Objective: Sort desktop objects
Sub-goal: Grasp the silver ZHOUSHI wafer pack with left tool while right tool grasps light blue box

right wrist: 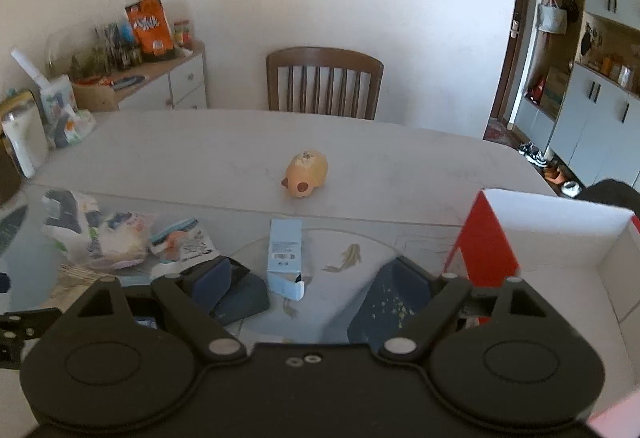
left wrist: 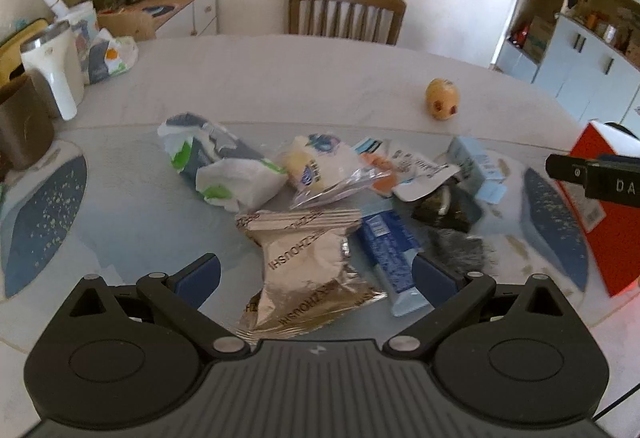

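Our left gripper (left wrist: 316, 272) has its jaws wide apart, gripping nothing. Between them lies a gold foil pack (left wrist: 310, 274), long axis running from 6 to 12 o'clock, lettering upside down to us. Just at its 3 o'clock a blue tube (left wrist: 390, 258) lies touching the right pad, cap end toward 5 o'clock, tail toward 11. Farther out the pile crowds the way: a clear snack bag (left wrist: 320, 167) at 12, a white-green wrapper (left wrist: 218, 165) at 11, a dark wedge (left wrist: 448, 211) and a pale blue carton (left wrist: 478, 167) at 1 to 2. A red box (left wrist: 604, 238) stands at 3 o'clock, and a yellow toy (left wrist: 442, 97) sits alone on the surface (left wrist: 280, 77) beyond.

Our right gripper (right wrist: 312, 278) also has its jaws wide open and empty. The carton (right wrist: 286, 258) lies between them, long axis toward 12 o'clock, torn end nearest us. The dark wedge (right wrist: 240, 300) touches the left pad; the box (right wrist: 560, 238) rises at 2 to 3 o'clock.
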{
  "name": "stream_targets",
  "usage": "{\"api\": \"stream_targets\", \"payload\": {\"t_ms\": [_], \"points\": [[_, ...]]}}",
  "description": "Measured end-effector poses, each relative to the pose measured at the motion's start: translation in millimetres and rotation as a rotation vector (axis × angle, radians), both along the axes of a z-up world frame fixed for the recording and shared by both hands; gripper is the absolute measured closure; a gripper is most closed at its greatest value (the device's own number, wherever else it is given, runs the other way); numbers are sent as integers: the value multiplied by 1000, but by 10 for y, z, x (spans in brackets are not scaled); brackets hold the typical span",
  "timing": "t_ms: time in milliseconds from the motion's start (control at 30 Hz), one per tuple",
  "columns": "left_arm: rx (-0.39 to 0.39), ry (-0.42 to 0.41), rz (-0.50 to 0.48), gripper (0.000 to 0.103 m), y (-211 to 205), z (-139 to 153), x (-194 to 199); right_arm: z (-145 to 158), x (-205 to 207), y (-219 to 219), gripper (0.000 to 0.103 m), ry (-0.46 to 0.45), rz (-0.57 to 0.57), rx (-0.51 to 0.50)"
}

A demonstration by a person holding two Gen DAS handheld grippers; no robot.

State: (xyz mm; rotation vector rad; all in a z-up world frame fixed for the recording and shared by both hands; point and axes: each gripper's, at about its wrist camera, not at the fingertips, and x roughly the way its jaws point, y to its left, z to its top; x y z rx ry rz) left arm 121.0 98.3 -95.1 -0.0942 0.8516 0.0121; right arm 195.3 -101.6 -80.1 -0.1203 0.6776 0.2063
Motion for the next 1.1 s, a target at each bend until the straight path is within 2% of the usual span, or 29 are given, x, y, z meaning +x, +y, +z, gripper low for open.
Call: {"api": "stream_targets", "payload": {"t_ms": [400, 533, 733, 967, 1000, 1067, 1100], "points": [[-3, 50, 52, 4, 68, -205, 263, -369, 603, 107, 17, 89, -22, -29], [-24, 70, 62, 6, 80, -252, 320, -447, 737, 159, 17, 127, -42, -1], [-23, 95, 69, 10, 100, -336, 361, -542, 865, 297, 18, 149, -15, -37], [-42, 100, 68, 24, 127, -368, 390, -628, 984, 318, 19, 169, -20, -58], [-46, 100, 66, 26, 126, -370, 395, -635, 995, 324, 20, 170, -17, -61], [-57, 104, 66, 29, 131, -377, 407, -653, 1015, 336, 29, 177, -12, -67], [-61, 103, 66, 32, 133, -377, 411, -660, 1032, 333, 43, 189, -11, -63]]}}
